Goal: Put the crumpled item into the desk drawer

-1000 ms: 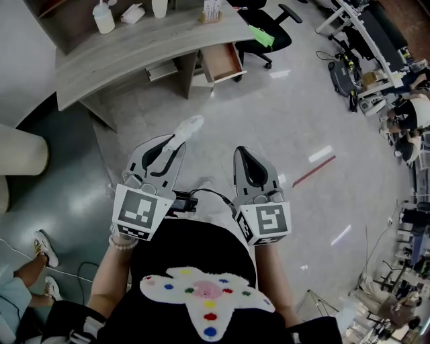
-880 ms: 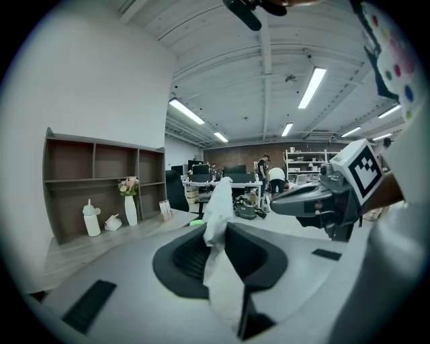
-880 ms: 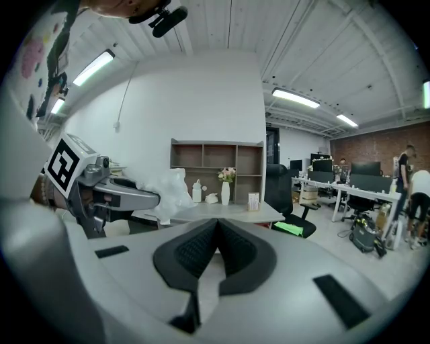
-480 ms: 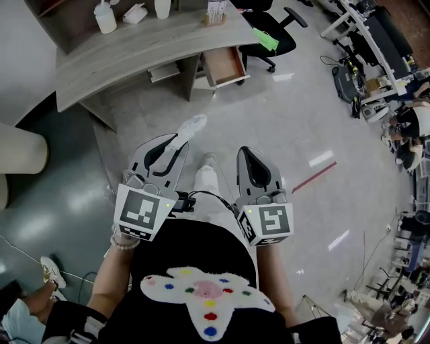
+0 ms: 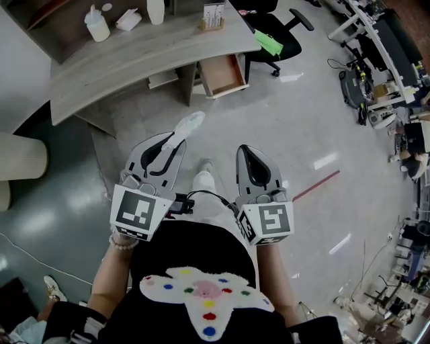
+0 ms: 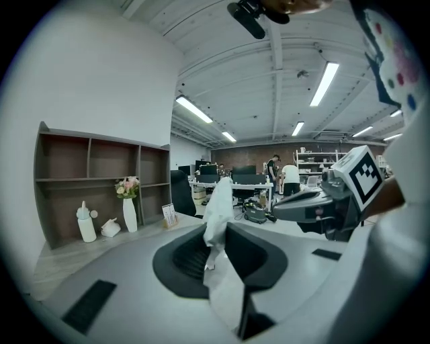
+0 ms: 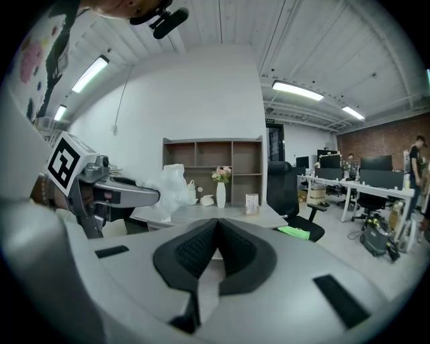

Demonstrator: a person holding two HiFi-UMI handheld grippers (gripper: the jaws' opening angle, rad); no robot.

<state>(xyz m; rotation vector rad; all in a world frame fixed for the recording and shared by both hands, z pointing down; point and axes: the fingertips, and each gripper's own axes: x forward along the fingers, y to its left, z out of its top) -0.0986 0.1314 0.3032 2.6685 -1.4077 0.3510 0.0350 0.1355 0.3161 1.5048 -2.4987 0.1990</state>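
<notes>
The crumpled white item [image 5: 189, 123] sticks out past the tips of my left gripper [image 5: 176, 138], which is shut on it above the floor. In the left gripper view the crumpled item [image 6: 218, 205] stands pinched between the dark pads. My right gripper [image 5: 246, 153] hovers beside it, shut with nothing in it; its pads meet in the right gripper view [image 7: 216, 227]. The desk [image 5: 134, 50] lies ahead, its drawer [image 5: 223, 75] pulled open at the right end. From the right gripper view, the left gripper [image 7: 114, 191] and its crumpled item [image 7: 171, 183] show at left.
On the desk stand a white bottle [image 5: 96, 25], a vase [image 5: 155, 9] and a small card stand [image 5: 213, 15]. A black office chair [image 5: 279, 27] with a green thing [image 5: 269, 42] sits right of the drawer. Workbenches and cables [image 5: 376, 60] crowd the far right.
The desk and open drawer have shifted slightly lower in the head view as I move forward. A person's feet at the lower left have mostly dropped out of frame. Both grippers keep their pose.
</notes>
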